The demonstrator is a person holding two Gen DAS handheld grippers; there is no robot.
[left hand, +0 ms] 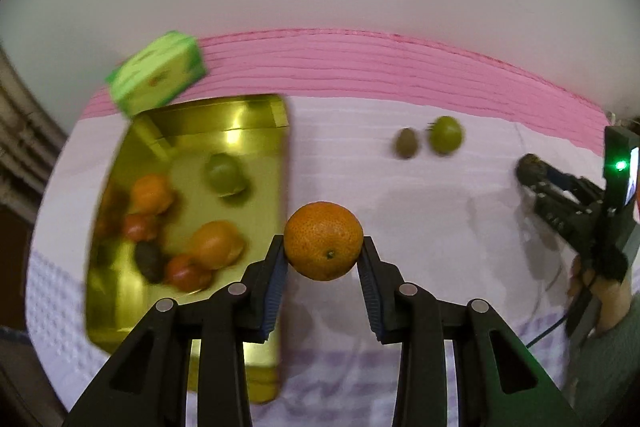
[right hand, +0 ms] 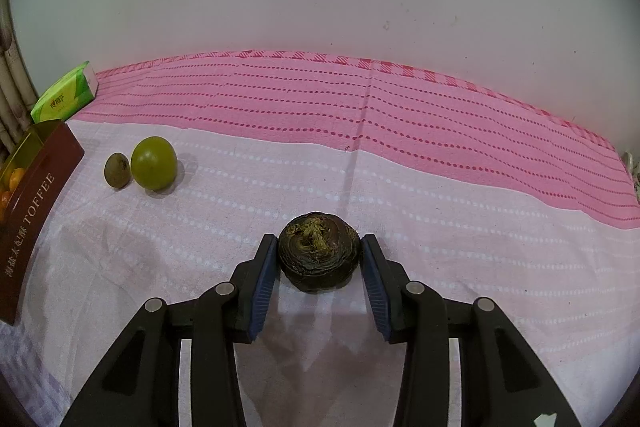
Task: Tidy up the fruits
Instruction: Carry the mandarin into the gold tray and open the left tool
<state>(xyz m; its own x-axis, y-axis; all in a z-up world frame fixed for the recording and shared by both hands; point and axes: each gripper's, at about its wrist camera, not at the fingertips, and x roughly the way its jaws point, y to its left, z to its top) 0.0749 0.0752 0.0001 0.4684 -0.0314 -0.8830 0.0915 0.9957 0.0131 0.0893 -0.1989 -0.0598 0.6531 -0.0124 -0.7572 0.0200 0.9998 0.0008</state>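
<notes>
My left gripper [left hand: 323,247] is shut on an orange tangerine [left hand: 323,239] and holds it above the cloth, just right of the gold tin [left hand: 256,155]. The tin holds several fruits: tangerines, small red ones, a green one, a dark one. My right gripper [right hand: 319,254] brackets a dark brown water chestnut [right hand: 319,255] that rests on the cloth; the pads stand close on both sides with a small gap on the right. It also shows in the left wrist view [left hand: 532,171]. A green fruit [right hand: 154,163] and a brown kiwi [right hand: 117,170] lie together at the far left.
A green tissue pack [right hand: 66,99] lies at the back left, behind the tin, whose maroon side reads TOFFEE [right hand: 36,207]. A pink and white cloth [right hand: 400,155] covers the table. A white wall stands behind.
</notes>
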